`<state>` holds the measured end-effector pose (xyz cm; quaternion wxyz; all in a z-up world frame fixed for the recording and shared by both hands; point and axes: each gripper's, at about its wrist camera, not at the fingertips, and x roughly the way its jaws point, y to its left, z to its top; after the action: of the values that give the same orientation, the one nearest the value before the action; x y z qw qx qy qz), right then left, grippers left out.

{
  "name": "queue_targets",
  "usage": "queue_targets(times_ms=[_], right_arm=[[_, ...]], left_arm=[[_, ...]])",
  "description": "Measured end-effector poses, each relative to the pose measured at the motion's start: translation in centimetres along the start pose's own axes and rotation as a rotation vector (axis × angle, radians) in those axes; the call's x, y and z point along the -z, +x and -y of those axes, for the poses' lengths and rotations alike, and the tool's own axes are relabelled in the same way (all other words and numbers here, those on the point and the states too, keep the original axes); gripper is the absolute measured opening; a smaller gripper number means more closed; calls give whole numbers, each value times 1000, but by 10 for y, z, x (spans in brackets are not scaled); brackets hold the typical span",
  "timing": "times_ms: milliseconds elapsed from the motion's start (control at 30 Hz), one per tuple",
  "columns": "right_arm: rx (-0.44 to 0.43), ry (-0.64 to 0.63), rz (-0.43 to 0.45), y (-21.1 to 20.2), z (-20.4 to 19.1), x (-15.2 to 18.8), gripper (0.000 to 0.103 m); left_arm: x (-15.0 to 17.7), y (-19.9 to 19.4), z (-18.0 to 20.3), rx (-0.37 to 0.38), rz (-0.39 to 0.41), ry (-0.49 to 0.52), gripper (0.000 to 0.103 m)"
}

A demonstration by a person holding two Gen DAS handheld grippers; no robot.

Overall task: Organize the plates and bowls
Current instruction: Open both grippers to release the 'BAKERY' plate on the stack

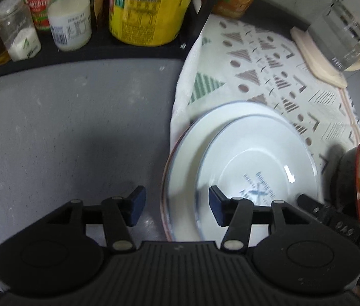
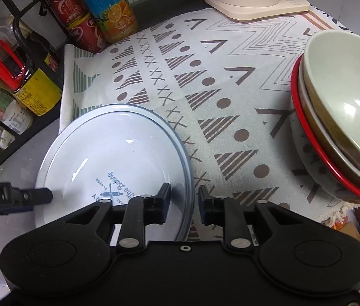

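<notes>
The white plates [image 2: 118, 153] sit stacked, smaller on larger, at the left edge of the patterned cloth [image 2: 205, 81], with the nested bowls [image 2: 343, 117] well apart on the far right. The right gripper [image 2: 184, 204] straddles the stack's near right rim, fingers parted and not yet pinching, while the left gripper [image 1: 177, 209] hovers released at the near left rim (empty). Judging by this, the plates are being squared up; next, close gently on the rim and avoid sliding the top plate
</notes>
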<state>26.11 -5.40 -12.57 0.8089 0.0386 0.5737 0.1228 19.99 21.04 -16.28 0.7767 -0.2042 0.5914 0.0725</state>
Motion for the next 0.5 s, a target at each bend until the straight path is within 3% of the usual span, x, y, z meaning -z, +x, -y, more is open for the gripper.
queue_targets(times_ms=[300, 433, 500], right_arm=[[-66, 58, 53, -15, 6, -18, 32], [-80, 43, 95, -28, 3, -23, 47], [-79, 27, 115, -36, 3, -26, 49]], left_arm=[[-9, -4, -7, -26, -20, 24, 57], [-16, -10, 0, -21, -7, 44, 57], [-20, -14, 7, -18, 0, 61, 57]])
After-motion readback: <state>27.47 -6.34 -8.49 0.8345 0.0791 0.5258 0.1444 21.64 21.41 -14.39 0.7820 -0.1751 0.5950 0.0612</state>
